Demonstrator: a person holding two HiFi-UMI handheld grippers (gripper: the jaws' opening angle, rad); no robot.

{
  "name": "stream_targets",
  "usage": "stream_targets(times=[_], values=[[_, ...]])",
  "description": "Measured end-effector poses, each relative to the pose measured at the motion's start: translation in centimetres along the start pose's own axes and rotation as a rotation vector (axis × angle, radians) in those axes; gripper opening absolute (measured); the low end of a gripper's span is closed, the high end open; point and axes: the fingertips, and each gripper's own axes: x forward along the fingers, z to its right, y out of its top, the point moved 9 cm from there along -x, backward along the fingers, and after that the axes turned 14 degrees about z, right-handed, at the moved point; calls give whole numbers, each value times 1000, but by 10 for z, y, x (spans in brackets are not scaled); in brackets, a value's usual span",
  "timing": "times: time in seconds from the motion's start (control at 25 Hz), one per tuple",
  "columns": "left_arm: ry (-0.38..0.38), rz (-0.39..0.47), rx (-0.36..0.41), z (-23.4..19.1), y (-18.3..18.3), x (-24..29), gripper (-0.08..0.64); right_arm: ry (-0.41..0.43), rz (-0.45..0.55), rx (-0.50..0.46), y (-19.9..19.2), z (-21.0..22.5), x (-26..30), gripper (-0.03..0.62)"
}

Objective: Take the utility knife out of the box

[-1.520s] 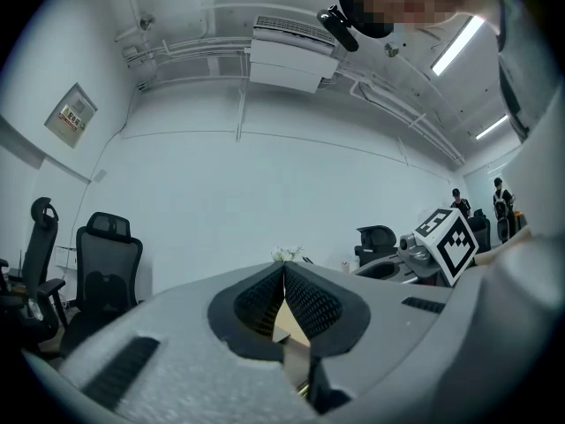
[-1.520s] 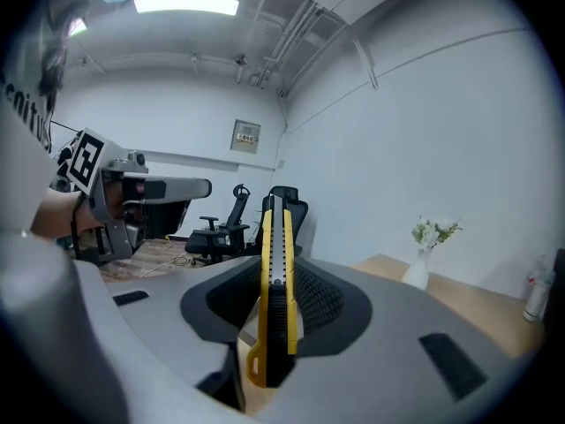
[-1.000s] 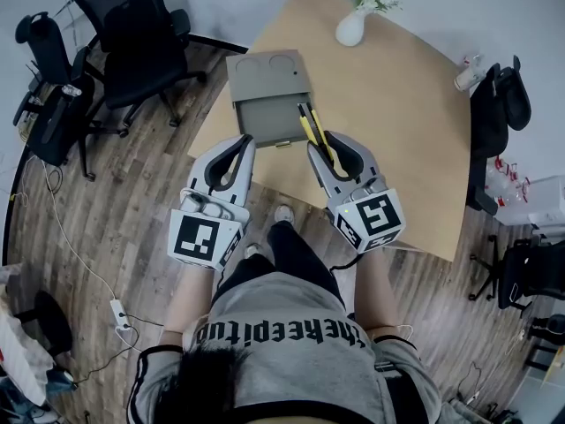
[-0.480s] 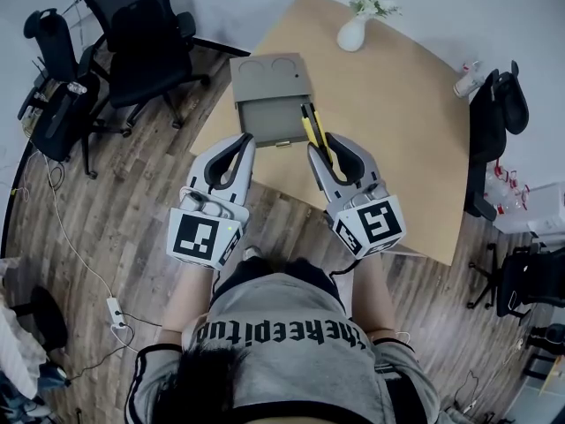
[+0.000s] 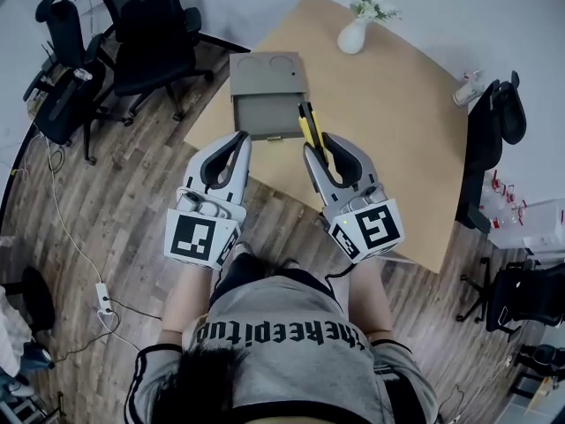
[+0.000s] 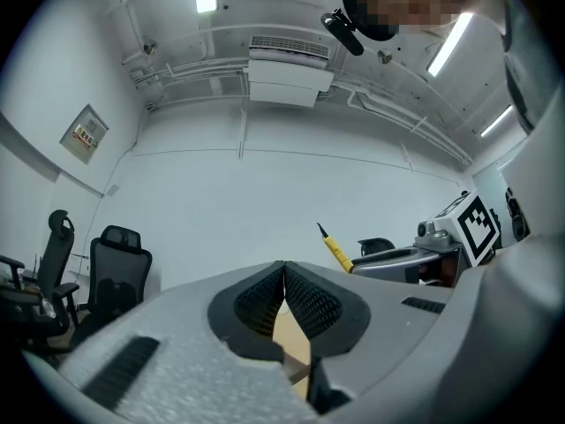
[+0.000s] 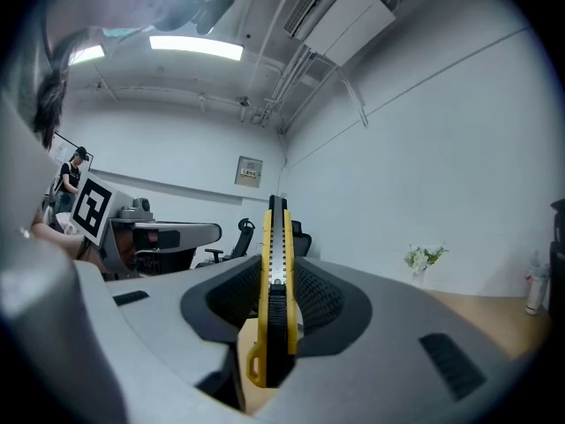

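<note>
Room: wood-plank floor [image 5: 124,237], pale walls. A light wooden table [image 5: 388,122] stands cornerwise to the head view.

Black office chairs [image 5: 154,34] stand on the floor left of the table. Another dark chair [image 5: 494,117] stands at the table's right edge.

A person in a grey shirt [image 5: 282,360] stands at the table's near edge with both arms forward.

A grey box [image 5: 267,91] sits near the table's left corner. Its far part shows two round shapes on top. Its near part is an open recess facing the person, and nothing can be made out in it.

Left gripper [image 5: 240,140]: held out just short of the box's near left side. Its own view shows the ribbed pads meeting at the tips with nothing between them; only table shows through the gap lower down.

Right gripper [image 5: 320,146]: level with the left one and apart from it, just short of the box's near right corner. Its jaws are clamped on the utility knife.

A white vase [image 5: 353,34] of small flowers stands on the far side of the table, well apart from the box.

Utility knife [image 5: 308,126]: yellow and black, outside the box. It stands on edge between the right pads with its looped rear end toward the camera. Its front end juts past the jaw tips. In the head view that end lies against the box's right edge.
</note>
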Motion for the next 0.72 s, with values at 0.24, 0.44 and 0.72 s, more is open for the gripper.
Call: stream_targets(times=[0.24,0.44,0.72], values=[[57,3,25,23,10,-13,18,49,17,12,6,1,-19,118],[96,7,51,43,18,-21,18,78,37,16,13,4,-35,118],[138,11,80,71,30,-35,18,110,58,14,20,5,-58,118]])
